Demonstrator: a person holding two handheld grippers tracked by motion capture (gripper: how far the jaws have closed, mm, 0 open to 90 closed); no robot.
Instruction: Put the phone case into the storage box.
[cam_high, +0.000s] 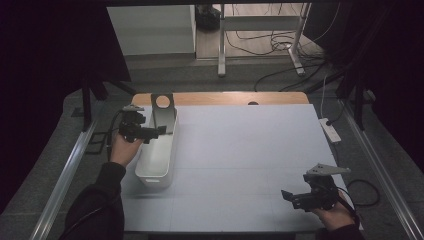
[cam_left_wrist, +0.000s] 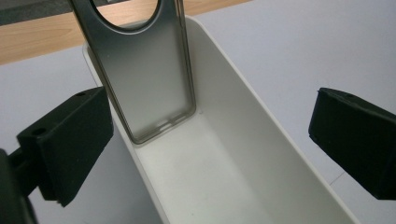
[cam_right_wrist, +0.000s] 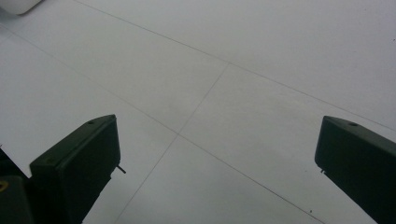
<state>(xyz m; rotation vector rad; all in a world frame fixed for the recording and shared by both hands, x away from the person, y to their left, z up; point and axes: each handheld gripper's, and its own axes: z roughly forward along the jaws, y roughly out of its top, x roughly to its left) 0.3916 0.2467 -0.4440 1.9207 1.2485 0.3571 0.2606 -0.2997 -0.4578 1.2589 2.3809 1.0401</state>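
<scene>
Plate: grey metal plate (cam_left_wrist: 144, 79) with a round hole near its top, standing tilted inside the white bin (cam_high: 159, 159), its lower edge down on the bin floor, its upper part leaning on the far end wall and rising above the rim; in the high view it sits at about 11 o'clock on the mat.
Plate contact: nothing grips it; in the left gripper view it stands free between the two black jaws, nearer the left one, touching neither.
Bin: long, narrow, white, rounded corners, running from 11 o'clock toward 8 o'clock along the left edge of the mat; its near part holds nothing.
Left gripper (cam_high: 150, 133): held at the bin's far left rim, about 10 o'clock, pointing across the bin toward the plate; jaws spread wide, holding nothing.
Right gripper (cam_high: 290, 198): low over the mat at about 5 o'clock, well apart from the bin; jaws wide, nothing between them, bare mat beneath in its own view.
Mat (cam_high: 240, 150): pale grey sheet with faint seam lines, covering most of the table.
Table (cam_high: 225, 98): wooden edge showing along the far side at 12 o'clock.
</scene>
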